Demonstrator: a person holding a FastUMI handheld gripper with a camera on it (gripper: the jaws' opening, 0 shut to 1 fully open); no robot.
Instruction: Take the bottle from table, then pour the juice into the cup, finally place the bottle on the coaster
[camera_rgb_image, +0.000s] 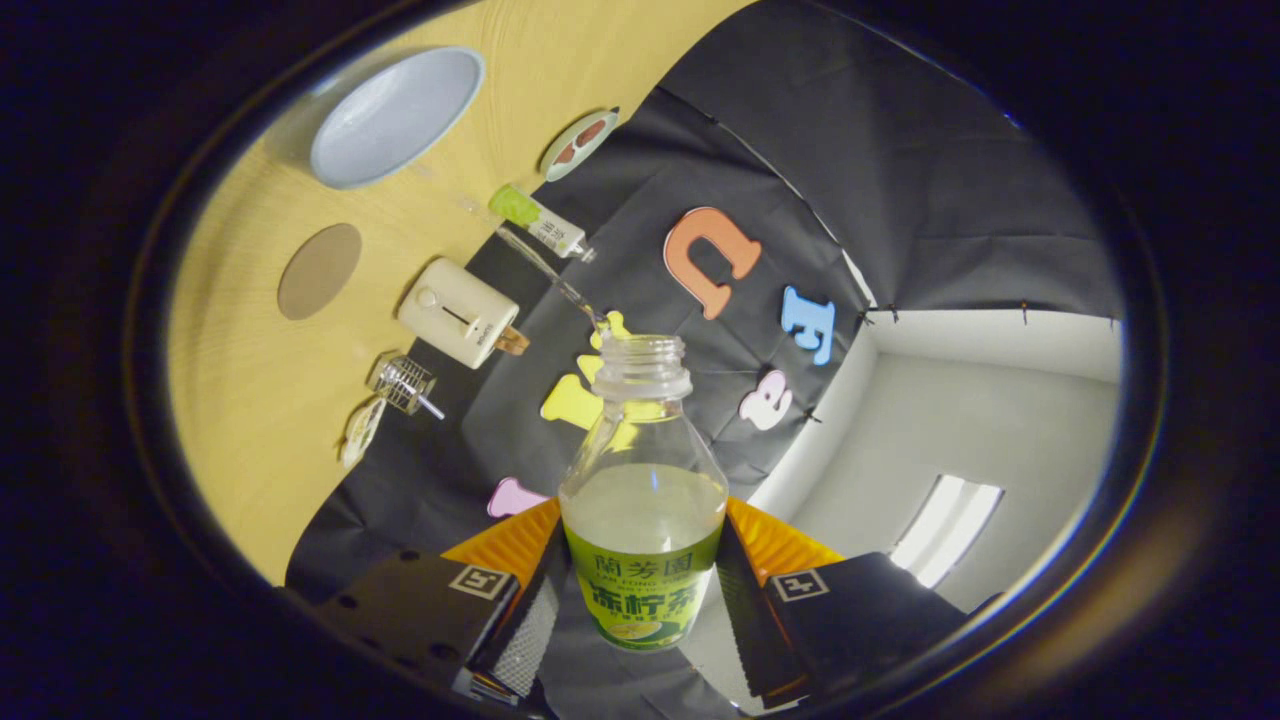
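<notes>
An uncapped clear bottle (642, 470) with a green label, about half full of pale juice, sits between my fingers, and my gripper (640, 585) is shut on its lower body. The whole view is rolled, so the wooden table (250, 420) lies off to the bottle's side. A thin clear streak (530, 255) runs from the bottle's mouth toward the table, ending near a pale blue-grey round cup (395, 115). A flat brown round coaster (320, 270) lies on the table on the near side of the cup.
Between coaster and wall stands a cream box-like appliance (460, 312). A green-and-white tube (540, 222), a small patterned dish (578, 143) and a little glass item with a metal coil (405, 385) lie along the table's edge by the black cloth wall.
</notes>
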